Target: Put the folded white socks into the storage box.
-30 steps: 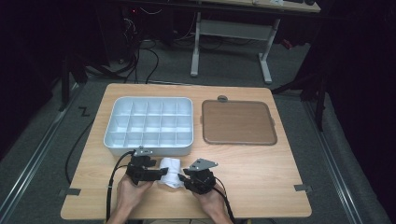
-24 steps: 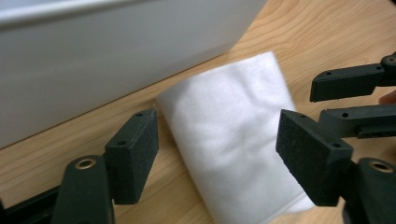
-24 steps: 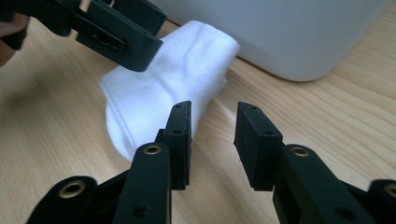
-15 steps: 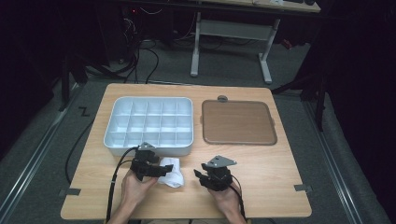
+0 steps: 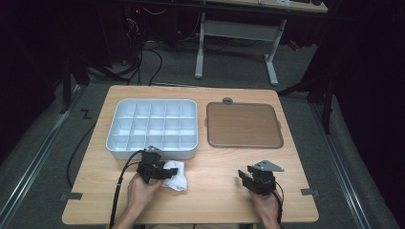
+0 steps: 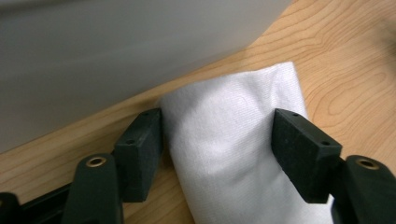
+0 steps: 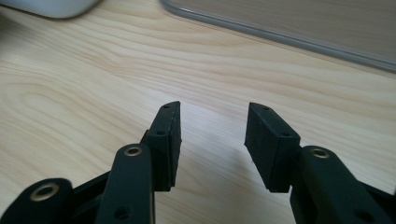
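Wooden table (image 5: 215, 191) held a compartment tray (image 5: 153, 128); the left claw (image 6: 217, 135) gripped a white cloth (image 6: 233, 149) beside it; the right claw (image 7: 212, 140) stood apart, empty.

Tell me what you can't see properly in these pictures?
- Near end of the white cloth: cut off by the bottom edge of the left gripper view.
- Grey tray: blurred in that view.
- Under the cloth: hidden by the cloth itself.
- Small round thing behind the brown tray: too small in the high view.
- Left gripper: jaws beside the cloth, contact unclear.
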